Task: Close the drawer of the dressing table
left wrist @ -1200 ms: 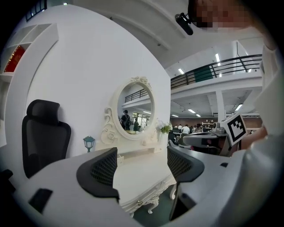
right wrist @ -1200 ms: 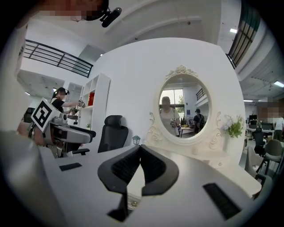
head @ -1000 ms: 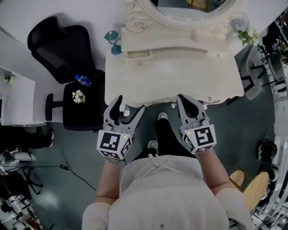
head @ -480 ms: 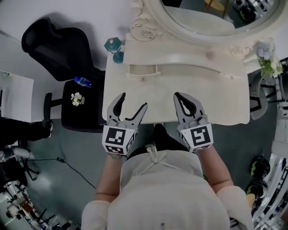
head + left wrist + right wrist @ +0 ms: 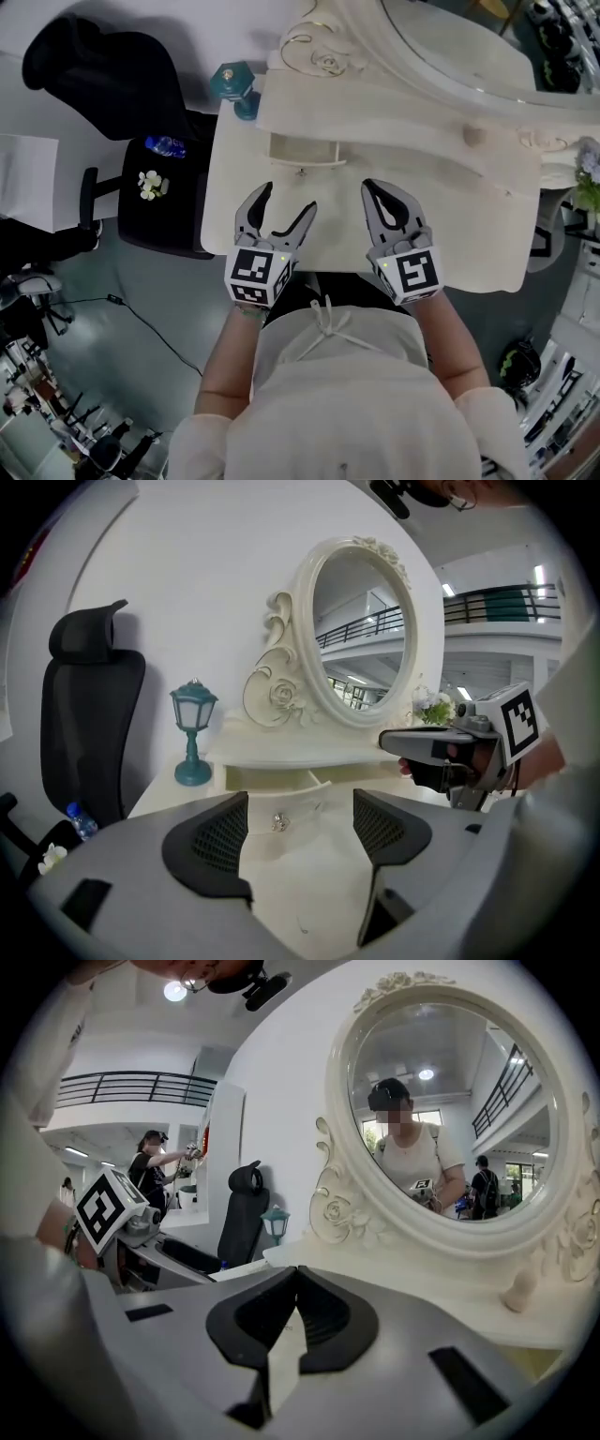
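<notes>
White dressing table (image 5: 469,225) with its oval mirror (image 5: 469,37) fills the scene, both grippers poised over its top. Left gripper (image 5: 286,199) has its jaws spread wide and holds nothing; right gripper (image 5: 373,190) has its jaws pressed together, empty. Just beyond the left one, the small drawer (image 5: 302,152) stands slightly pulled out.
</notes>
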A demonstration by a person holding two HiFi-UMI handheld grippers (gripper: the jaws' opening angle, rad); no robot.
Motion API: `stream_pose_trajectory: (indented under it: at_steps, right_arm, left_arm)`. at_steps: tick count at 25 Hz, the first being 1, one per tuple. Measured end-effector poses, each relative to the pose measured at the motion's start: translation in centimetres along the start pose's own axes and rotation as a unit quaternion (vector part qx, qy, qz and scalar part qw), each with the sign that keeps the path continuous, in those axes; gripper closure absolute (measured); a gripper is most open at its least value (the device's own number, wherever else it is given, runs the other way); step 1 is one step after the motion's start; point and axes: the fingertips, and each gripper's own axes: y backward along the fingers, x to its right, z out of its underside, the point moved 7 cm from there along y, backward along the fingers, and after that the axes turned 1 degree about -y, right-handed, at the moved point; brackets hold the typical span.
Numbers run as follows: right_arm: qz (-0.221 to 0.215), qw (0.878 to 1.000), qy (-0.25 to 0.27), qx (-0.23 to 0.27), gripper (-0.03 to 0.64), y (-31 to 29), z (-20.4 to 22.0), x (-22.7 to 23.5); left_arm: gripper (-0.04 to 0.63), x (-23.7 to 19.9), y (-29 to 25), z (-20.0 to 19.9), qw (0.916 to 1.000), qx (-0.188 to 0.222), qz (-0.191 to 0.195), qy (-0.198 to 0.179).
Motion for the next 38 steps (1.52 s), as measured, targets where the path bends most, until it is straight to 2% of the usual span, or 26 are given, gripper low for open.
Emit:
stream_pose_trajectory:
  at_steps: [5, 11, 13, 15, 19, 23, 25, 38]
  right_arm:
    - [-0.018, 1.000, -0.015, -0.019, 0.611, -2.1, 2.2, 1.6]
    - [-0.021, 0.999, -0.037, -0.024, 0.611, -3.9, 4.1, 3.1]
    - [-0.022, 0.999, -0.040, -0.024, 0.611, -4.3, 4.5, 3.4]
    - [-0.023, 0.998, -0.044, -0.027, 0.611, -4.5, 4.9, 3.7]
    - [-0.021, 0.998, -0.057, -0.032, 0.611, -4.7, 5.3, 4.1]
    - [-0.026, 0.997, -0.055, -0.036, 0.611, -4.8, 5.6, 4.2]
    - [-0.028, 0.997, -0.056, -0.037, 0.611, -4.8, 5.6, 4.2]
    - [-0.028, 0.998, -0.052, -0.025, 0.611, -5.0, 5.5, 4.6]
  left_arm:
    - [0.227, -0.9, -3.1, 2.3, 0.9992, -0.023, -0.025, 0.023]
    - [0.237, -1.1, -5.8, 3.7, 0.9981, -0.047, -0.026, 0.030]
    - [0.284, -1.2, -6.4, 4.2, 0.9974, -0.056, -0.034, 0.031]
    - [0.361, -1.4, -6.8, 4.5, 0.9964, -0.062, -0.047, 0.032]
    - [0.393, -1.4, -7.5, 4.9, 0.9947, -0.077, -0.061, 0.030]
    - [0.471, -1.5, -7.8, 4.9, 0.9938, -0.078, -0.074, 0.026]
    - [0.489, -1.6, -8.0, 4.8, 0.9938, -0.078, -0.075, 0.025]
    - [0.492, -1.9, -8.7, 4.6, 0.9953, -0.074, -0.059, 0.017]
